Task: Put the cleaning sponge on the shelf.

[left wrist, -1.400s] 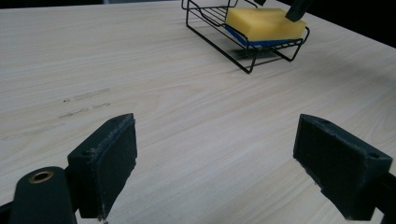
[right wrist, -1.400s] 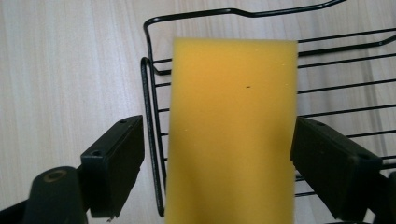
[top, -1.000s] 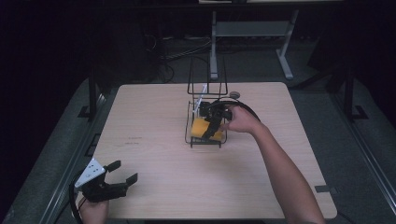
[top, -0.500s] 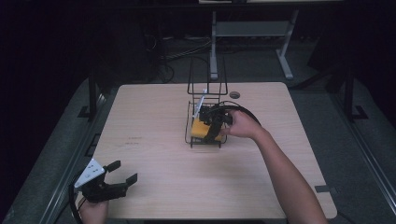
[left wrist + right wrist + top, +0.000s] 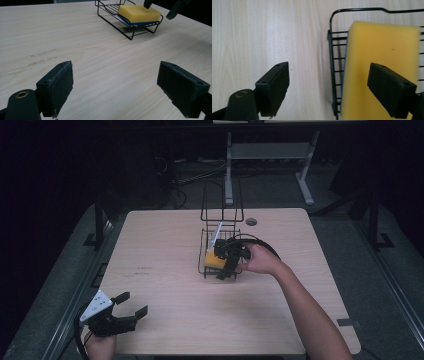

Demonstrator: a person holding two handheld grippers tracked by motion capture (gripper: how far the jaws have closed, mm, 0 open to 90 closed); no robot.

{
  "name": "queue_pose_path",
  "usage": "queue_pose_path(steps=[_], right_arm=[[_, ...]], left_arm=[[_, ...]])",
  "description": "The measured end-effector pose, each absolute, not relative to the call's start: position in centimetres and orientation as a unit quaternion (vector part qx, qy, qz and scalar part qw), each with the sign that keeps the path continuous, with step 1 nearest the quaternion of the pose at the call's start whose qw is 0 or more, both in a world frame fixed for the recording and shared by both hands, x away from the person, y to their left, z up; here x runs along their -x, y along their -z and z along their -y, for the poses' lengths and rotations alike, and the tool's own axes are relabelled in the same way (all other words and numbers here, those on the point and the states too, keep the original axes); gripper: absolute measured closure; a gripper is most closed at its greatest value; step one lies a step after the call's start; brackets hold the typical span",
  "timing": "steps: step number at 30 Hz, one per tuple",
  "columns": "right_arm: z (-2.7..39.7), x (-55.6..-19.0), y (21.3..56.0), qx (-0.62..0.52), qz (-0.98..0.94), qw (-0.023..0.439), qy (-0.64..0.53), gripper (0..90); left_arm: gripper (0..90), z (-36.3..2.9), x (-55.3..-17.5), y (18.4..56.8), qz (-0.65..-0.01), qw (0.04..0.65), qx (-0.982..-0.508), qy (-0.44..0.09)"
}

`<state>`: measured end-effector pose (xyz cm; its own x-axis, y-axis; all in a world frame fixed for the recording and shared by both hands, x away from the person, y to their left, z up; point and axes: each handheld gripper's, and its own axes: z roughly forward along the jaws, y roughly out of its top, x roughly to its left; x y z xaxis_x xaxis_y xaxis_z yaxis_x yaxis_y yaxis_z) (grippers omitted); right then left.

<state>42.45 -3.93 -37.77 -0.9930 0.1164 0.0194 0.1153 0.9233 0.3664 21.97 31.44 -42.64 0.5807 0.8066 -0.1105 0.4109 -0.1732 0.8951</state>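
Note:
A yellow sponge (image 5: pixel 214 259) with a blue underside lies in a black wire basket (image 5: pixel 220 229) at the table's middle. In the right gripper view the sponge (image 5: pixel 377 67) fills the basket's end (image 5: pixel 331 62). My right gripper (image 5: pixel 228 268) hovers open just above the basket's near end, one jaw over the sponge and one over bare table. My left gripper (image 5: pixel 131 303) rests open at the table's front left corner, nothing between its jaws. From the left gripper view the sponge (image 5: pixel 138 13) and basket (image 5: pixel 130 26) sit far off.
The basket has a tall wire handle (image 5: pixel 222 200) rising at its far end. A small round grommet (image 5: pixel 251 221) marks the wooden table (image 5: pixel 165 320) behind the basket. A cable (image 5: pixel 265 245) loops from the right gripper. Dark floor and a desk frame (image 5: pixel 270 150) lie beyond.
My right gripper has drawn back toward the near end of the basket and sits a little lower. The sponge stays in the basket. The left gripper has not moved.

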Motion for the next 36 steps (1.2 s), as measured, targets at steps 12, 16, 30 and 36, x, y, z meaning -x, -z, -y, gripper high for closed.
queue_pose_path(steps=[12, 16, 30, 36], right_arm=[[4.6, -40.4, 37.6, -0.045, -0.981, 0.014, -0.187, 17.5], [5.1, -39.5, 37.5, -0.046, -0.98, 0.017, -0.191, 17.5], [6.8, -37.1, 37.6, -0.043, -0.978, 0.024, -0.203, 17.5], [8.0, -36.1, 38.1, -0.051, -0.977, 0.024, -0.206, 17.5]], left_arm=[[12.8, -31.3, -22.0, 42.7, -0.412, 0.492, -0.741, -0.198], [12.8, -31.2, -22.0, 42.7, -0.41, 0.491, -0.743, -0.199], [12.8, -31.2, -21.9, 42.7, -0.41, 0.489, -0.744, -0.199], [12.8, -31.1, -21.9, 42.7, -0.41, 0.489, -0.744, -0.199]])
